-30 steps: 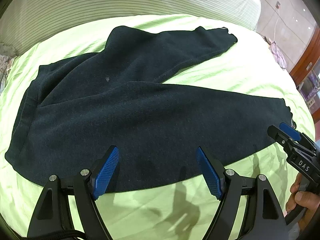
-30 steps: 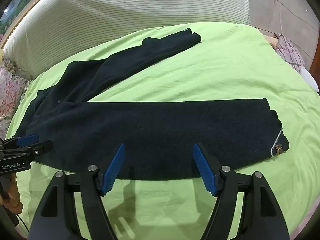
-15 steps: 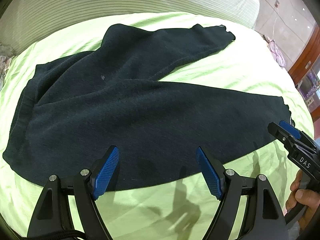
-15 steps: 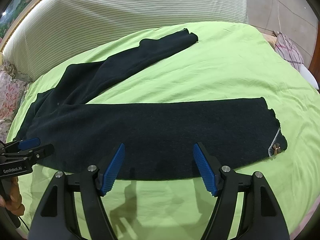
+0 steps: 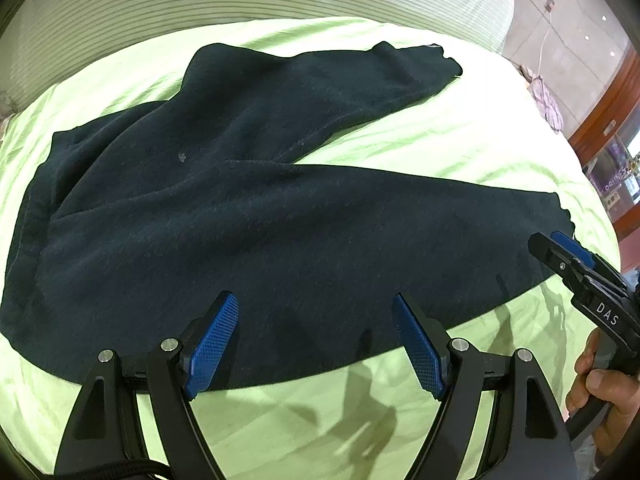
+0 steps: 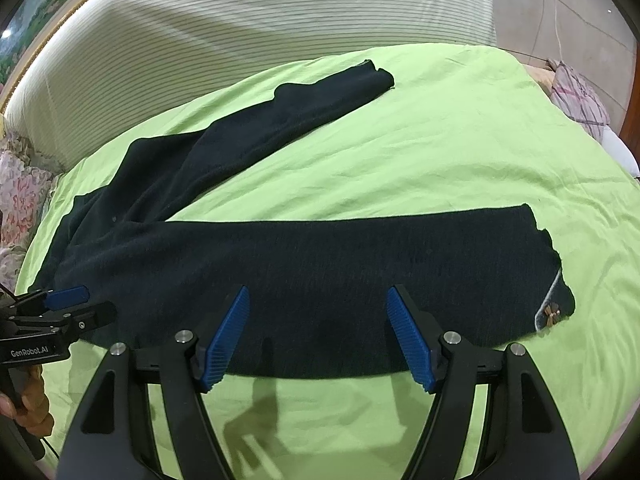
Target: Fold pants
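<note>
With both the left gripper (image 5: 316,344) and right gripper (image 6: 318,336) spread apart and holding nothing, we should pinch the near leg's (image 6: 320,276) 6 o'clock hem edge, then lift it evenly over the far leg (image 6: 280,120) at 11 o'clock.

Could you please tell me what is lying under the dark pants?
The dark pants lie spread on a light green bedsheet. The sheet directly beneath them is covered, so anything there cannot be seen.

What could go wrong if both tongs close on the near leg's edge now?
Both the left tongs and right tongs are open above the near edge of the dark pants. Closing low could pinch the green sheet too. The legs are splayed apart, so folding may land crooked.
</note>
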`<state>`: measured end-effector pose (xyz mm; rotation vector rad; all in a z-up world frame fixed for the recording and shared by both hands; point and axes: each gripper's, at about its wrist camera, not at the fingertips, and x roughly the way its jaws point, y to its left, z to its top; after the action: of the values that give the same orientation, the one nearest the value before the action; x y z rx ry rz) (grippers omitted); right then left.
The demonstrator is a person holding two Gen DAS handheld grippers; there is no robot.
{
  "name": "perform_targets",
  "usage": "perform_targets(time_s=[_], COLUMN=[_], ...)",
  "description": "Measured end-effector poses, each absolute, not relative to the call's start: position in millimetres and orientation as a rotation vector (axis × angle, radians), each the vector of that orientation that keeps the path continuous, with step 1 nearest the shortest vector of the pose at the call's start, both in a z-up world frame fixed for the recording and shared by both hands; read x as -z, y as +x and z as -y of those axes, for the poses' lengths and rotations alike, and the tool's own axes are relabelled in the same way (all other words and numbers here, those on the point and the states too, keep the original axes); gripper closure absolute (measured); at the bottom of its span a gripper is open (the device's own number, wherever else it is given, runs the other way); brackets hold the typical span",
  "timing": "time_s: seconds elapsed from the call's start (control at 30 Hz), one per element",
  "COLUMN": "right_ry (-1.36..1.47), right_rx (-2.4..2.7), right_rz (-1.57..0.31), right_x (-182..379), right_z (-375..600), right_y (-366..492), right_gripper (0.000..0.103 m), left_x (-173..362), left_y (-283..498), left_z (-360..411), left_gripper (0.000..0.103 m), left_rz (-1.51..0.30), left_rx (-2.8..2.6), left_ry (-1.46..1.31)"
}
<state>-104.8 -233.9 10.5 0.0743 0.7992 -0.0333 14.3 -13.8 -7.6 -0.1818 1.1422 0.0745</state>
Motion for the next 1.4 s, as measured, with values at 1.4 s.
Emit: perform_targets(time_s=[1.4], right_ry=[0.138], right_rx=[-0.086], right_rz=[-0.851], right_x=[-87.1], right_z=[328.9], right_y=[201.5], right_gripper=[0.031], left_x=[2.5], left_y=[273.5], left_z=[-61.0], left_gripper=[0.023], left_rz=[-1.180], left_rx=[-0.032], left_ry=[-0.034])
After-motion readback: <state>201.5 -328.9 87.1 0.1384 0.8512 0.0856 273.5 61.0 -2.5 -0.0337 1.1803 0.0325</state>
